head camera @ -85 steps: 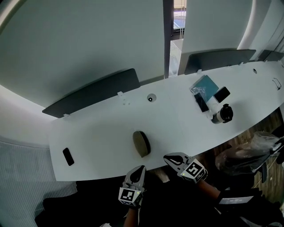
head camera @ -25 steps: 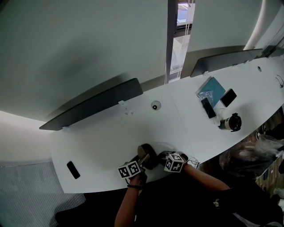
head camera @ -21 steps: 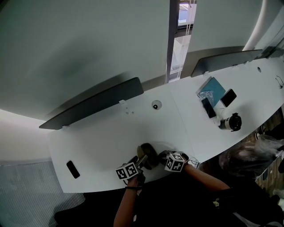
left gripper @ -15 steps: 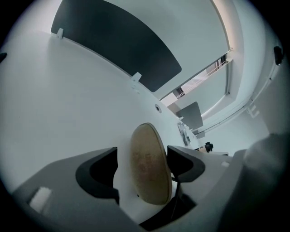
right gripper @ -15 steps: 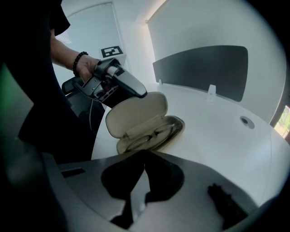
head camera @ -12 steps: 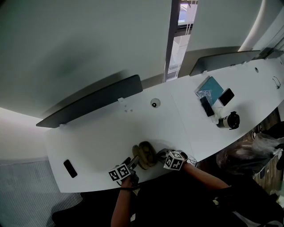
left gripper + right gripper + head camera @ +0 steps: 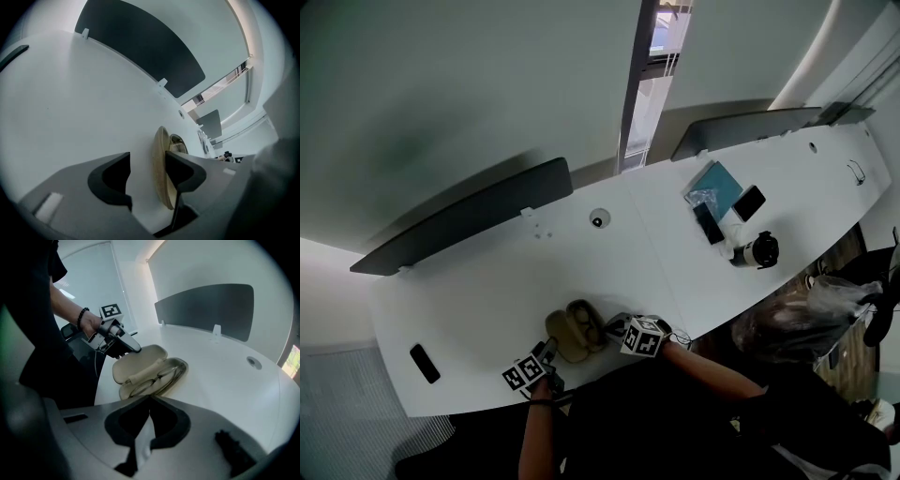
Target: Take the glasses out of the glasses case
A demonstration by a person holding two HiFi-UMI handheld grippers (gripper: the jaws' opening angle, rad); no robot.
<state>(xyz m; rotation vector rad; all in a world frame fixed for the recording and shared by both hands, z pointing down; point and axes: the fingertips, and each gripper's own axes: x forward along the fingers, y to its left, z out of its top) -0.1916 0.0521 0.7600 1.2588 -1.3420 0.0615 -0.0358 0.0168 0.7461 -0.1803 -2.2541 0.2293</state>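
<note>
The tan glasses case (image 7: 575, 333) lies open near the white table's (image 7: 487, 281) front edge. The glasses (image 7: 157, 377) rest in its base, and the lid (image 7: 137, 361) is folded out toward the left gripper. My left gripper (image 7: 546, 352) is at the lid's outer edge. In the left gripper view the lid (image 7: 161, 173) stands edge-on between the closing jaws, close to the right-hand jaw, with a gap to the other. My right gripper (image 7: 149, 399) is shut, tips at the case's near side, nothing visible between them.
A dark phone (image 7: 423, 363) lies at the table's left end. A teal book (image 7: 712, 183), two phones (image 7: 748, 202) and a dark round object (image 7: 757, 250) sit at the right. Dark partitions (image 7: 459, 225) line the far edge. A cable port (image 7: 597, 220) sits mid-table.
The case lid has swung open toward the left, and my left gripper has moved left and down with it. The right gripper has stayed in place.
</note>
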